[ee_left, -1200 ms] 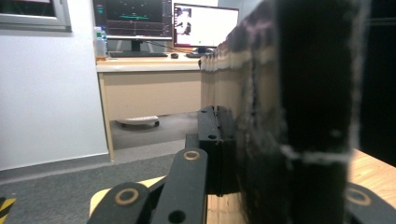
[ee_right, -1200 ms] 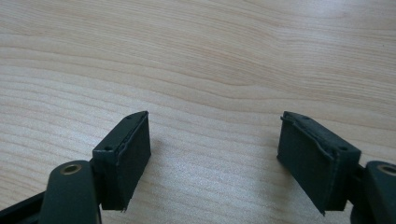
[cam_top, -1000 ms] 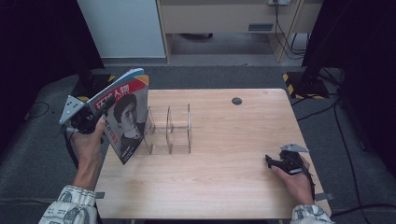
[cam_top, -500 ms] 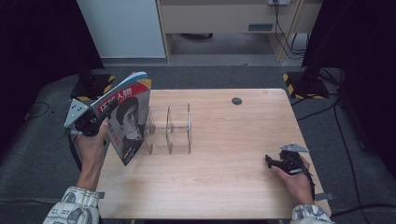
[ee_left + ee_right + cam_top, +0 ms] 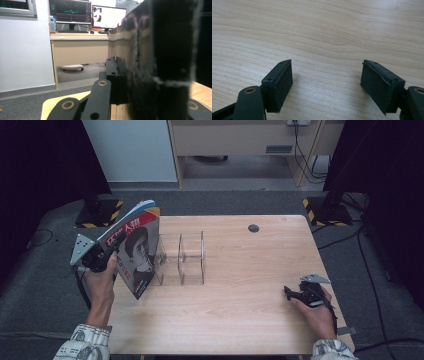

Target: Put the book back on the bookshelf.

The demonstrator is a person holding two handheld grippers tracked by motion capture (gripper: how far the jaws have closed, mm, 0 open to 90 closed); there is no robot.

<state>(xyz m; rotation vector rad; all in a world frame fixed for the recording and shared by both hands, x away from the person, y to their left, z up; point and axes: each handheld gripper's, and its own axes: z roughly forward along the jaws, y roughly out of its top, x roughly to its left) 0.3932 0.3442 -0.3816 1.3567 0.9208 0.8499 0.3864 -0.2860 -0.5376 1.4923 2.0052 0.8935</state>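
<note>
High view: left hand-held gripper clamps a magazine just beside the rack, unslotted; right hand-held gripper rests empty, jaws apart.

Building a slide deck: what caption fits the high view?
Left gripper holds a magazine upright beside a clear divider rack; right gripper rests open on the wooden table.

The high view looks down on the table, whose wood the right gripper view faces close up.
</note>
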